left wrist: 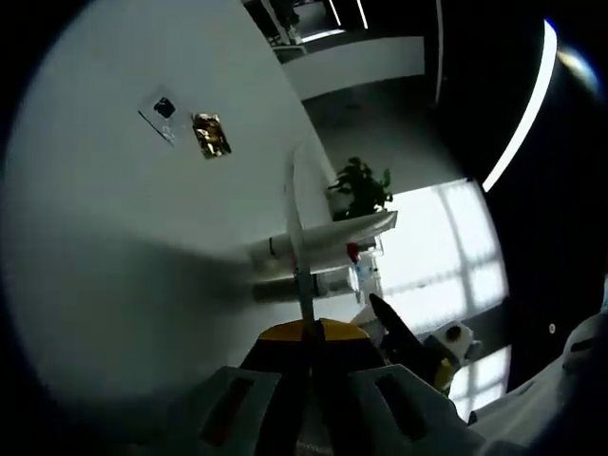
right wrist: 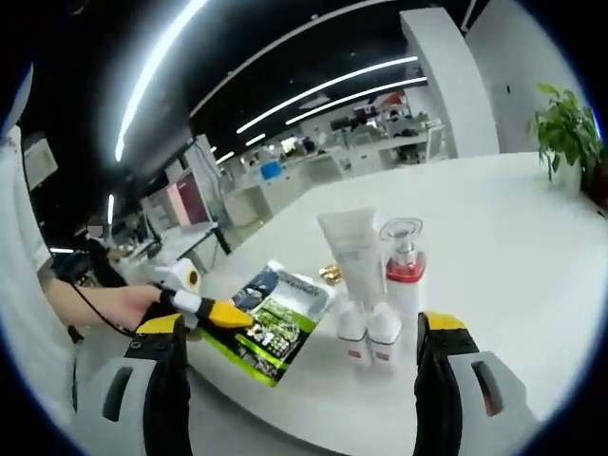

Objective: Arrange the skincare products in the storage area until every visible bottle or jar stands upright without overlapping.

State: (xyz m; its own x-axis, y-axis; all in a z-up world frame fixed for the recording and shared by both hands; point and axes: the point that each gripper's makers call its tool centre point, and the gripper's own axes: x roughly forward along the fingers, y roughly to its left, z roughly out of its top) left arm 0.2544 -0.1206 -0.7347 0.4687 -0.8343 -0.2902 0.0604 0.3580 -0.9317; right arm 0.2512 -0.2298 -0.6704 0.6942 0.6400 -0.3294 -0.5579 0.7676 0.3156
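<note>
Right gripper view: my right gripper [right wrist: 302,380] gapes wide, tube [right wrist: 352,255] at 12 o'clock, approach next; left gripper [left wrist: 306,318] pinched together.

desk [right wrist: 532,218] white | green packet [right wrist: 275,328] flat at 8 o'clock, near edge | potted plant [right wrist: 568,128] at 2 o'clock | gold wrapper [left wrist: 210,135] at 11 o'clock

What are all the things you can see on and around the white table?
White tube: one, white, upright on its cap, mid-table.
Pump bottle: one, clear with red collar, upright, right beside the tube.
Green packet: one, green and black, flat near the table edge.
Small wrappers: two, one gold, one clear, on the table.
Potted plant: one, green, far table side.
White table: one.
Left gripper: jaws closed together.
Right gripper: jaws apart, yellow-tipped.
</note>
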